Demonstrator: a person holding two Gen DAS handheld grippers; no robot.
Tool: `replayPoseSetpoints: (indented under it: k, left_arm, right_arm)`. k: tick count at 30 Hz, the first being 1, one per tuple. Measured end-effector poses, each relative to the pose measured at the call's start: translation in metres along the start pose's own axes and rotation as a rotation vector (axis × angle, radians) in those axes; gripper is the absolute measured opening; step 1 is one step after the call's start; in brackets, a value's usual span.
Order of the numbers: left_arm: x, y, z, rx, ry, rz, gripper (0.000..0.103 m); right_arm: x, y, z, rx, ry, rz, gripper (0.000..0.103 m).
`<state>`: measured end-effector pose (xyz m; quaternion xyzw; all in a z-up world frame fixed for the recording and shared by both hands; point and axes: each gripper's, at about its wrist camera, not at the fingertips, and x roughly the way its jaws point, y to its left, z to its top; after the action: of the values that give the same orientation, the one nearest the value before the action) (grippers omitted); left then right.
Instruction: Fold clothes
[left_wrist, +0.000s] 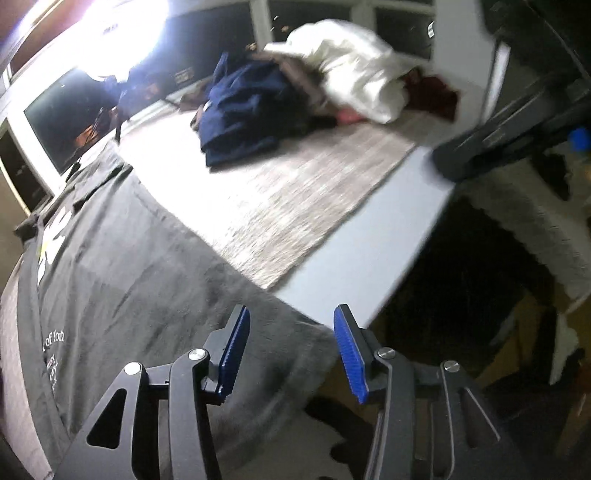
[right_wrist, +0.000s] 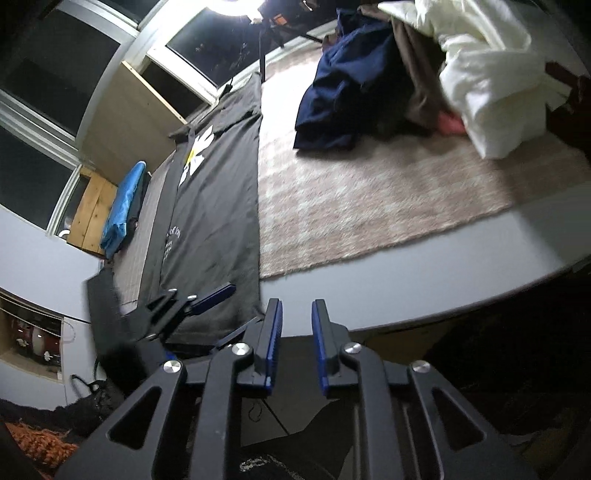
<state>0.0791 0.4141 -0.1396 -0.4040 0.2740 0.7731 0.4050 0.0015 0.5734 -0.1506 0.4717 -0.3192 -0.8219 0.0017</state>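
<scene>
A dark grey T-shirt (left_wrist: 110, 258) (right_wrist: 218, 184) with a white daisy print and white lettering lies flat on the table, folded into a long strip. My left gripper (left_wrist: 291, 347) stands open over the shirt's near corner at the table edge, with nothing between its blue pads. In the right wrist view the left gripper (right_wrist: 225, 314) hovers over that same hem. My right gripper (right_wrist: 295, 339) sits just off the table's front edge, to the right of the shirt corner. Its jaws stand a narrow gap apart and hold nothing.
A heap of clothes lies at the far side: a navy garment (left_wrist: 243, 110) (right_wrist: 343, 92), a white one (left_wrist: 354, 70) (right_wrist: 480, 74) and a brown one (right_wrist: 417, 74). A beige mat (left_wrist: 277, 206) (right_wrist: 369, 203) covers the grey table (left_wrist: 369, 258) (right_wrist: 443, 277). Blue folded cloth (right_wrist: 123, 206) lies left of the shirt.
</scene>
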Motion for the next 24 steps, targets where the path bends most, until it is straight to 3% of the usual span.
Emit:
replayPoseSetpoints:
  k: [3, 4, 5, 6, 8, 10, 12, 16, 21, 24]
  left_arm:
    - [0.013, 0.006, -0.001, -0.048, 0.017, -0.067, 0.040]
    - [0.012, 0.008, -0.002, -0.066, 0.019, -0.081, 0.032]
    - [0.011, 0.011, -0.002, -0.080, 0.020, -0.077, 0.010]
    - [0.009, 0.013, -0.003, -0.094, 0.021, -0.073, 0.004]
    - [0.006, 0.027, -0.005, -0.165, 0.035, -0.122, 0.005]
    - [-0.001, 0.041, -0.007, -0.237, 0.033, -0.168, 0.004]
    - [-0.017, 0.060, -0.011, -0.330, -0.005, -0.206, 0.004]
    - [-0.051, 0.090, -0.016, -0.424, -0.089, -0.189, 0.004]
    - [-0.060, 0.113, -0.023, -0.539, -0.115, -0.223, 0.004]
    - [-0.052, 0.117, -0.023, -0.576, -0.114, -0.245, 0.004]
  right_arm:
    - [-0.003, 0.008, 0.018, -0.038, -0.014, -0.005, 0.017]
    - [-0.004, 0.011, 0.025, -0.053, -0.020, -0.007, 0.017]
    - [-0.004, 0.015, 0.032, -0.068, -0.025, -0.009, 0.017]
    - [-0.006, 0.017, 0.040, -0.087, -0.030, -0.009, 0.017]
    - [-0.002, 0.035, 0.071, -0.164, -0.043, -0.009, 0.017]
    - [0.009, 0.058, 0.109, -0.243, -0.050, 0.012, 0.030]
    - [0.023, 0.074, 0.145, -0.294, -0.068, 0.040, 0.035]
    - [0.086, 0.105, 0.231, -0.382, -0.073, 0.010, 0.035]
    - [0.195, 0.105, 0.332, -0.315, -0.024, -0.040, 0.035]
    - [0.251, 0.103, 0.366, -0.283, 0.033, -0.064, 0.035]
